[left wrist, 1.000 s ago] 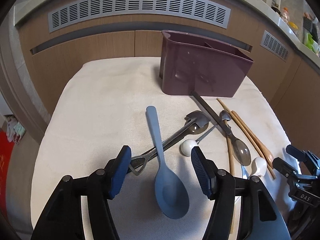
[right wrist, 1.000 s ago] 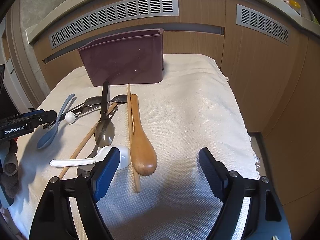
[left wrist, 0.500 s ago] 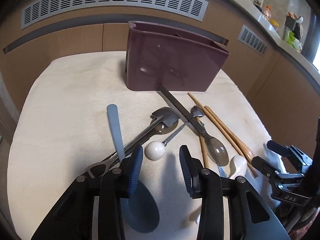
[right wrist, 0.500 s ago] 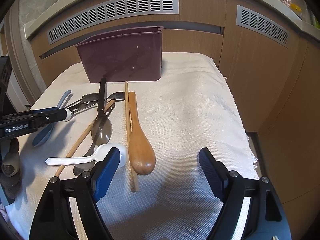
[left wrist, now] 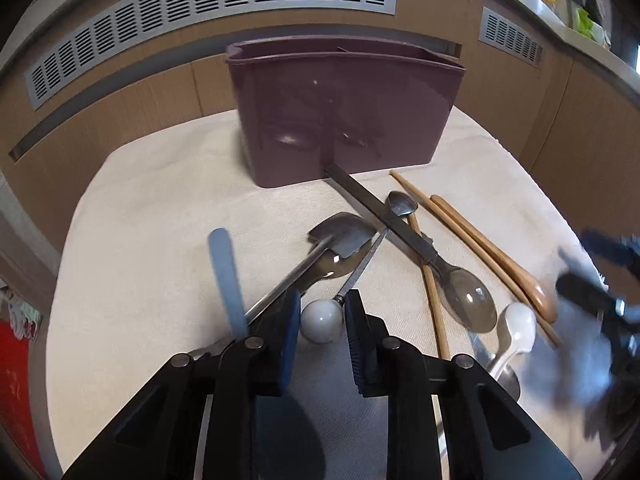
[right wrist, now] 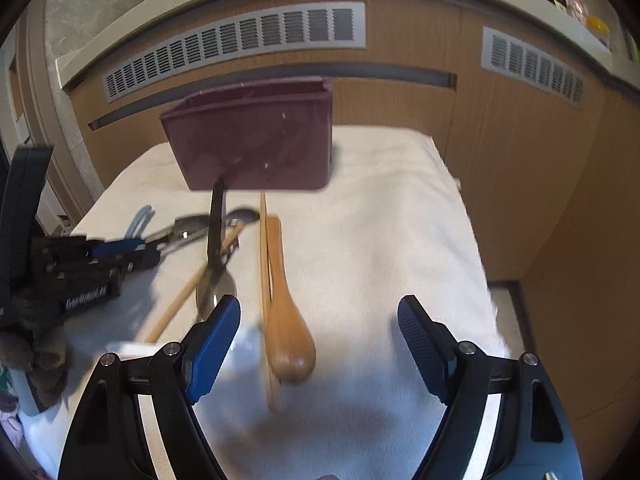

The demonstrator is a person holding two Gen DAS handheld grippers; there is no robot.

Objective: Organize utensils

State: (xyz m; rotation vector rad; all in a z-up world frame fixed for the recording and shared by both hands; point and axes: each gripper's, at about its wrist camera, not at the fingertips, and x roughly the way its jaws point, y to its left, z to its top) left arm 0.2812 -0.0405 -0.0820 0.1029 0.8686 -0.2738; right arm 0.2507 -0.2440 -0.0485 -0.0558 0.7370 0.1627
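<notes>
My left gripper (left wrist: 321, 312) is low over the cloth and its jaws are closing. A small utensil with a white ball end (left wrist: 321, 319) and a thin metal stem lies between them, the pads against the ball's sides. The blue spoon (left wrist: 226, 276) lies just left of it, its bowl hidden under the gripper. My right gripper (right wrist: 320, 312) hangs open above the wooden spoon (right wrist: 286, 320) and a chopstick (right wrist: 263, 272), holding nothing. The maroon utensil caddy (left wrist: 344, 112) stands at the back of the cloth.
A metal shovel-shaped spoon (left wrist: 340, 236), a dark-handled spoon (left wrist: 468, 296), a chopstick (left wrist: 432, 300) and a white spoon (left wrist: 516, 328) lie crossed right of the ball. Wooden cabinets with grey vents (right wrist: 240, 40) stand behind. The cloth's right edge (right wrist: 476, 248) drops off.
My left gripper shifted right from over the blue spoon to the white ball, and its jaws narrowed onto it. The right gripper rose a little, still wide.
</notes>
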